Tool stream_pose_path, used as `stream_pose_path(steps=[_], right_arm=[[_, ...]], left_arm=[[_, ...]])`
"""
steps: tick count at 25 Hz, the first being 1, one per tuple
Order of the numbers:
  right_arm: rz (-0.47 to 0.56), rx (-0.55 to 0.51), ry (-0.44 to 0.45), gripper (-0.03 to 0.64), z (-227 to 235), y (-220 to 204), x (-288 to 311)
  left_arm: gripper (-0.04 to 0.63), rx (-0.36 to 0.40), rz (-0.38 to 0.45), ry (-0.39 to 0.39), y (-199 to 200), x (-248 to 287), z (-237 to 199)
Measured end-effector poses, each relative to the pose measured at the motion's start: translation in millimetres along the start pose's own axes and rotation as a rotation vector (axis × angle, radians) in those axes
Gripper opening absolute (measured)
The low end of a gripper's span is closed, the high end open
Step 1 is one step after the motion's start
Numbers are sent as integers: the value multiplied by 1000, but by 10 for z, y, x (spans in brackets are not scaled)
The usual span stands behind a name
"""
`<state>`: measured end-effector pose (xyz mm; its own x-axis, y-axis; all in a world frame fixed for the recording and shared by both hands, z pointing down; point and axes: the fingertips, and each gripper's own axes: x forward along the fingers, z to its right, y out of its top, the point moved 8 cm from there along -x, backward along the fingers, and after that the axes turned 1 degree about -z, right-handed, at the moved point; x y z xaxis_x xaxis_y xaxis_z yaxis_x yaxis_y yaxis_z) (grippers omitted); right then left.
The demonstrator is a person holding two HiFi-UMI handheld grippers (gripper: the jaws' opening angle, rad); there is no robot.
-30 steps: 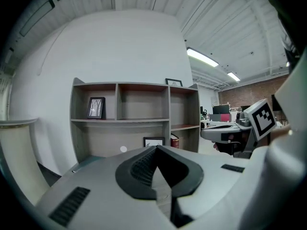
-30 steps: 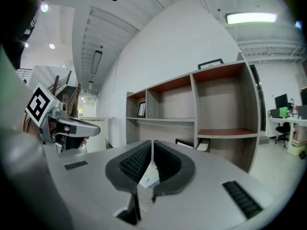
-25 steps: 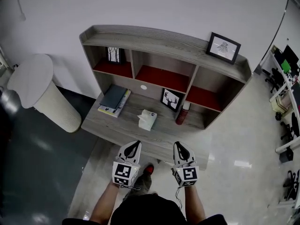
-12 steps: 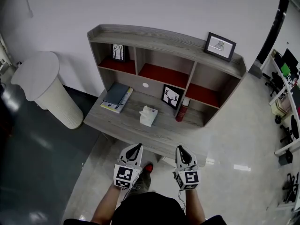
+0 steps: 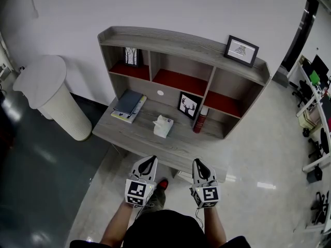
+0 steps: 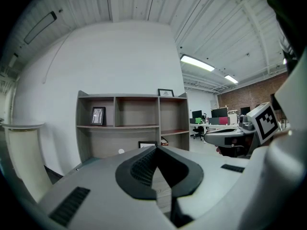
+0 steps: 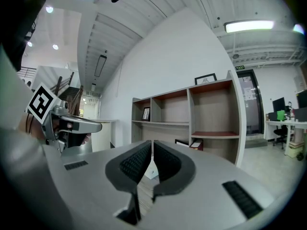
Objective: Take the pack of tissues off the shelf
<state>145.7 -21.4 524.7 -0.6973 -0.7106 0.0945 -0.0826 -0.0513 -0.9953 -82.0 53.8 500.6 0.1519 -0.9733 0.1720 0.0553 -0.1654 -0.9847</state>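
Grey wood-grain shelf; boxy white tissue pack near front edge, clear all round. Left gripper and right gripper clenched, empty.

Office corner: white wall, glossy pale floor.
Grey wood shelf unit with red-lined compartments against the wall; white cylindrical stand to its left; desks and office chairs far right; fluorescent tube lit on ribbed white ceiling; brick wall beyond.
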Motion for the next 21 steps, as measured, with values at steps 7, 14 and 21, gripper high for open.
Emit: stream_pose_path(steps=[7,14,21], right_arm=[[9,3,7,40,2,34,4],[2,13,9,40,-2,32,10],[0,23,3,39,21,18,-11]], left_arm=[[6,-2,-11,-1,0,5,20],[6,-3,-15,-6,11,23,35],[6,-1,-17,0,-5,26,49]])
